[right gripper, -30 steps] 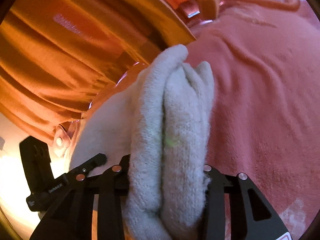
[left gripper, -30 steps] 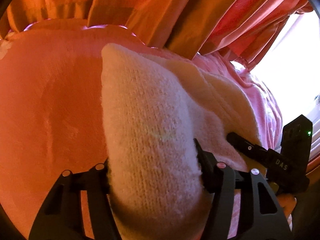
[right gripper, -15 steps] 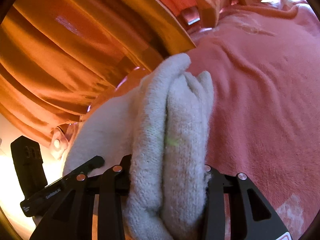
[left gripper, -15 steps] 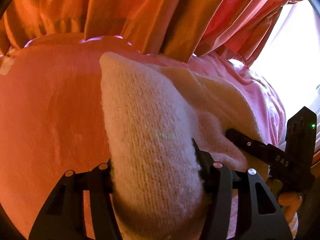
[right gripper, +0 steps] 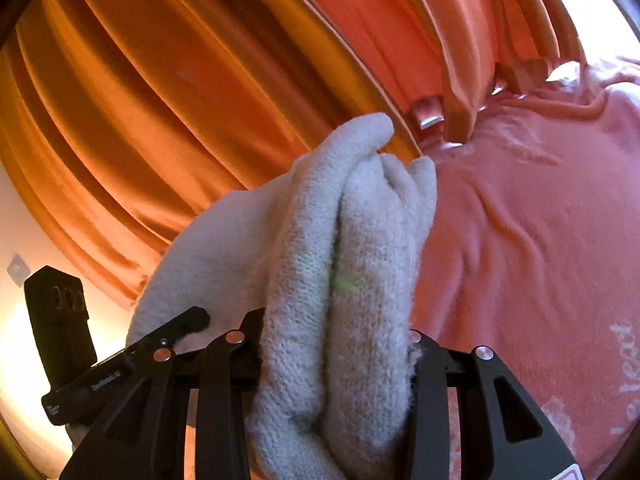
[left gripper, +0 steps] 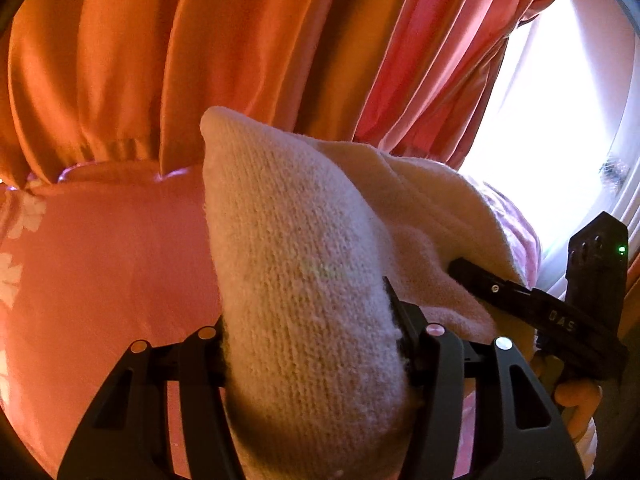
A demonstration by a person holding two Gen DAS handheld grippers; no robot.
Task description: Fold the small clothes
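Knit garment (left gripper: 304, 280): cream, soft, thick, light; bunches readily, so take hold at edges or corners. Left claw (left gripper: 316, 344) clamped on 1 bunched end, right claw (right gripper: 336, 360) clamped on the other; cloth spans between both, above the pink bed cover (right gripper: 540, 240). Garment type and lower hem hidden.
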